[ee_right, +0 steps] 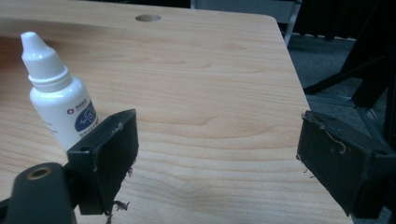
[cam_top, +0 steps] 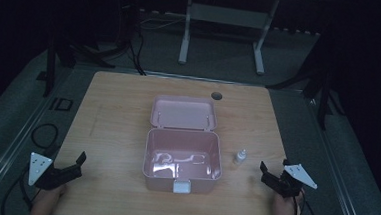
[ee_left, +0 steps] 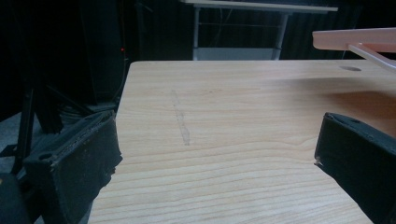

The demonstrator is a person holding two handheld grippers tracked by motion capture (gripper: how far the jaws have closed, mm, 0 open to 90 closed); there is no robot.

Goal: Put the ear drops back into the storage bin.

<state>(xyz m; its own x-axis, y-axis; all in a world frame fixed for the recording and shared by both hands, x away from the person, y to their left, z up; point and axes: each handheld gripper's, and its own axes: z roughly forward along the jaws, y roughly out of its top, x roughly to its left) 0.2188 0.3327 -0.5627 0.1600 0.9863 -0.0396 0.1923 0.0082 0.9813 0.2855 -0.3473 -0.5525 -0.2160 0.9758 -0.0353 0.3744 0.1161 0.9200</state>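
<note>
Currently the small white dropper bottle point(cam_top: 240, 156) stands upright on the wooden table point(cam_top: 118, 113), just right of the open pink box point(cam_top: 183, 159) and apart from it. The right gripper point(cam_top: 266, 172) sits near the table's front right corner, jaws spread wide with nothing between them; the bottle lies ahead of it and to its left, near but not touching. In the right gripper view the bottle point(ee_right: 58, 100) shows just beyond the left jaw, outside the gap. The left gripper point(cam_top: 77, 163) rests at the front left edge, well apart from bottle and box, jaws likewise wide and empty. Box lid is hinged back, upright
</note>
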